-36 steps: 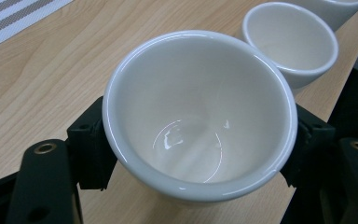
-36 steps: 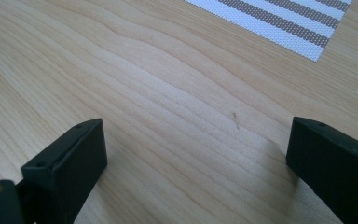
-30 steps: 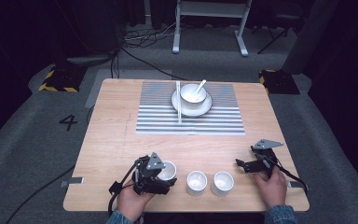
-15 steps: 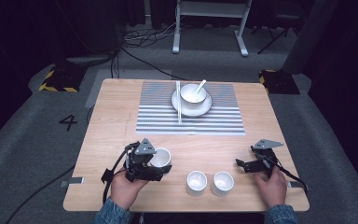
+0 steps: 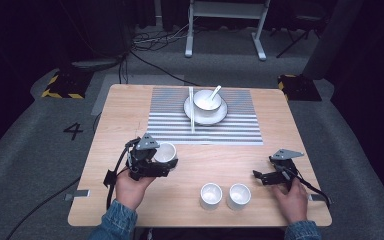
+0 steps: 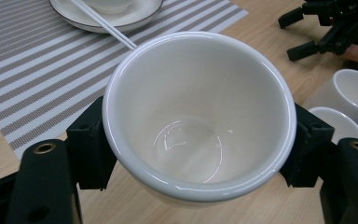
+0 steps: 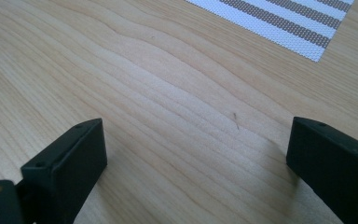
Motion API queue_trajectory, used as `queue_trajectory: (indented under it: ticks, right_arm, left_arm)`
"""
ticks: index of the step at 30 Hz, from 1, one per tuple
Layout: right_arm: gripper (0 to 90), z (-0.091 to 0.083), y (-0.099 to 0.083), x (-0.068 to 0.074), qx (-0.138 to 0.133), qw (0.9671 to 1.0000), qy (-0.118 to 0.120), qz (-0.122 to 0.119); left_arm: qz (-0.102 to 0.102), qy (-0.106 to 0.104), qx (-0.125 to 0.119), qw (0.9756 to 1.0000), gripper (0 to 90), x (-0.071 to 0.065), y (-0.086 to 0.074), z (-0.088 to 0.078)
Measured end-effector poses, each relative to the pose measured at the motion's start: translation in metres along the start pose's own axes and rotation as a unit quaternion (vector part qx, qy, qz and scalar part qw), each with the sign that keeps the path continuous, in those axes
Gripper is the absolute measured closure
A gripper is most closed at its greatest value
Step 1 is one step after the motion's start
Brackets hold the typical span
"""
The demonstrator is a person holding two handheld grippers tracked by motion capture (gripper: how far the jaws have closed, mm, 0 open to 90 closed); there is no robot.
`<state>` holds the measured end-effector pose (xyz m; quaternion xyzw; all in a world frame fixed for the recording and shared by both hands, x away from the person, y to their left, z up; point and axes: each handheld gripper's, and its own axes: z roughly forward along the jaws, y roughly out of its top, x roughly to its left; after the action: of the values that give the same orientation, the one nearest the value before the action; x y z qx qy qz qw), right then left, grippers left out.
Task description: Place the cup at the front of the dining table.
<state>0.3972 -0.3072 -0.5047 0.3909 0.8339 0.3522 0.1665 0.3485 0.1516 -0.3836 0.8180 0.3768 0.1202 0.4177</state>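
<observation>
A: Big picture first: the wooden surface (image 5: pixel 130 107) carries a striped placemat (image 5: pixel 170 122) at its far half.

B: And on that mat sits a white plate (image 5: pixel 219 117) bearing a bowl (image 5: pixel 206 100) with a spoon (image 5: pixel 214 92) leaning in it. A pair of white chopsticks (image 5: pixel 192 110) lies just beside the plate, on its left.

A: Now the left tool (image 5: pixel 161 161). What is it doing?

B: It is clamped on a white cup (image 6: pixel 198 112), one jaw pressed against each side of the wall. The cup is upright, mouth up, empty inside, and it is in the tool's grip over the left part of the surface, just short of the mat's near edge.

A: Is its base touching the wood?

B: Hard to call from here; I cannot tell.

A: Over to the right tool (image 5: pixel 260 176).

B: Jaws spread wide with bare wood between them, low over the surface near the right edge.

A: And the smaller bits?

B: Two more white cups, the left spare cup (image 5: pixel 211 195) and the right spare cup (image 5: pixel 239 196), stand side by side near the front edge, between the two hands.
</observation>
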Motion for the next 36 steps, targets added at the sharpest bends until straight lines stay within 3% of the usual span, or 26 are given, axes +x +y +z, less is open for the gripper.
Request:
queue_trajectory:
  ticks: [11, 16, 26, 31, 36]
  right_arm:
    - [5.1, 0.0, 0.0, 0.0, 0.0, 1.0, 0.0, 0.0]
    - [4.7, 0.001, 0.0, -0.001, 0.0, 1.0, 0.001, -0.002]
    - [4.4, 0.001, 0.0, -0.001, 0.0, 1.0, 0.0, -0.003]
    - [4.4, 0.001, 0.0, -0.001, 0.0, 1.0, 0.0, -0.002]
    - [4.4, 0.001, 0.0, -0.001, 0.0, 1.0, -0.001, -0.002]
  left_arm:
    - [0.0, 0.006, -0.012, 0.9999, 26.8, 0.008, 0.019, -0.001]
    - [0.002, 0.02, -0.018, 0.9996, 26.8, 0.017, 0.032, 0.001]
    - [0.008, 0.031, -0.019, 0.9993, 26.8, 0.026, 0.051, 0.003]
    - [0.014, 0.051, -0.014, 0.9985, 26.8, 0.031, 0.064, 0.009]
    - [0.012, 0.053, -0.014, 0.9984, 26.8, 0.035, 0.072, 0.013]
